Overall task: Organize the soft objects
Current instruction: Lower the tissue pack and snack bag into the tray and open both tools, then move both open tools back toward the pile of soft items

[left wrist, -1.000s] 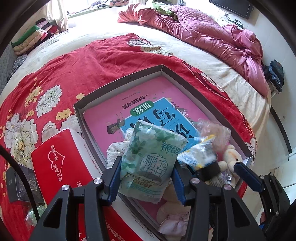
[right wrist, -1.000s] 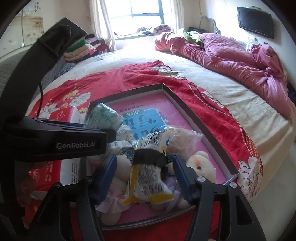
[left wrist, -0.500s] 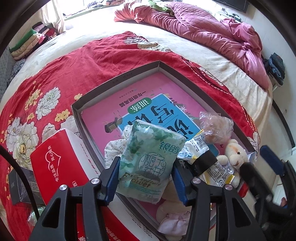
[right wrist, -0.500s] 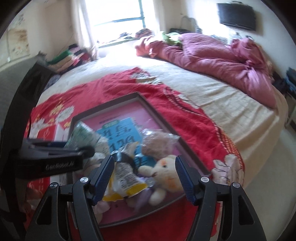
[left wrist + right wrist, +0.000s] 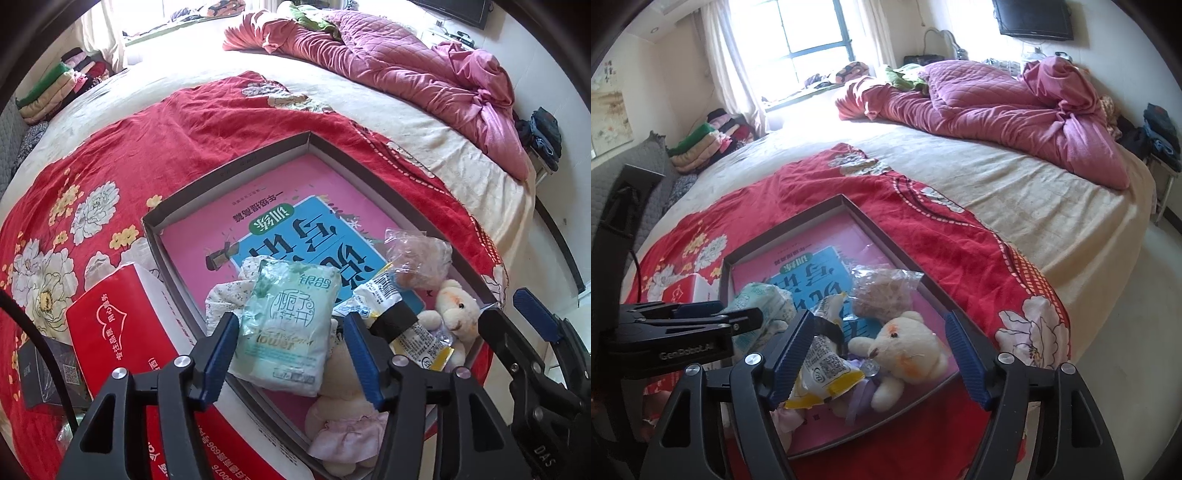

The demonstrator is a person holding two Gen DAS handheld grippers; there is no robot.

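A shallow grey box [image 5: 229, 173] [image 5: 886, 230] with a pink and blue book inside lies on the red floral blanket. My left gripper [image 5: 291, 343] is shut on a pale green tissue pack [image 5: 291, 328] [image 5: 761, 306] over the box's near end. My right gripper [image 5: 879, 350] is open and empty, drawn back above the box; it also shows in the left wrist view [image 5: 517, 317]. Below it lie a yellow snack packet [image 5: 823, 369] [image 5: 402, 325], a cream teddy bear [image 5: 905, 354] [image 5: 450, 314], a clear plastic bag [image 5: 882, 291] [image 5: 417, 254] and a pink-skirted doll [image 5: 343, 432].
A red tissue box [image 5: 118, 339] [image 5: 683, 293] stands left of the grey box, with a dark small box [image 5: 48, 369] beside it. A crumpled pink quilt [image 5: 997, 107] lies at the far side of the bed. Folded clothes [image 5: 709, 140] are stacked by the window.
My right gripper opened, let go of the yellow snack packet into the box, and pulled back and up. My left gripper kept hold of the tissue pack and barely moved.
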